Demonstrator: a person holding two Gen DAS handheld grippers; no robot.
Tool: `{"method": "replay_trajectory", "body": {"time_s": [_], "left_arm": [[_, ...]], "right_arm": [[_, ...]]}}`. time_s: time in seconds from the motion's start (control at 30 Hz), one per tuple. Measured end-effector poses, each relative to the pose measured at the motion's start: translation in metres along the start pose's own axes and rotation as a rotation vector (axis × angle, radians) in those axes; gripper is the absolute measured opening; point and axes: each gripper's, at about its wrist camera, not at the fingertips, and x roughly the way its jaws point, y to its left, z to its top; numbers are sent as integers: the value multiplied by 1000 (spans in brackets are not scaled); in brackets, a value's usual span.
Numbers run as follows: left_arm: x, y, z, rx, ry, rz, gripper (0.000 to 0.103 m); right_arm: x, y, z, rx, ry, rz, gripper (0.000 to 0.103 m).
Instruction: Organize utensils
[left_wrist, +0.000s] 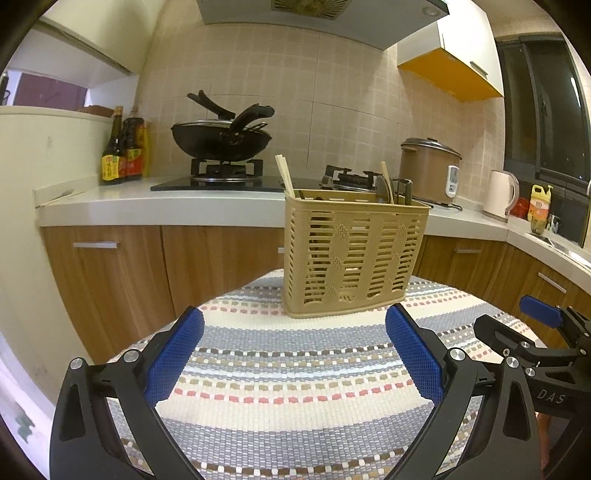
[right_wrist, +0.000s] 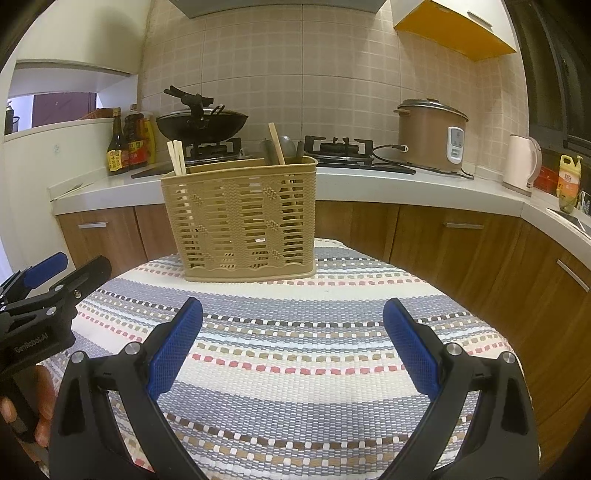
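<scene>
Left hand-held gripper (left_wrist: 293, 354): jaws apart, empty, over striped tabletop (left_wrist: 280, 376). Utensil basket (left_wrist: 351, 254) far centre, chopsticks (left_wrist: 285, 175) at its left end.

Right hand-held gripper (right_wrist: 293, 349): jaws apart, empty. Utensil basket far, left of centre, upright on tabletop.

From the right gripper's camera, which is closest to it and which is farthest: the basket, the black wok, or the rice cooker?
1. Basket, just ahead on the striped cloth.
2. Rice cooker, back right on the counter.
3. Black wok, back left on the stove; too close to call with the cooker.
</scene>
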Motion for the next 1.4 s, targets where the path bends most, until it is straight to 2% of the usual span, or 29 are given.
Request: {"method": "replay_trajectory", "body": {"time_s": [1.4], "left_arm": [[0,-2,-1,10,5,11,95]], "right_arm": [[-1,0,1,-2,-6,-3,94]]}}
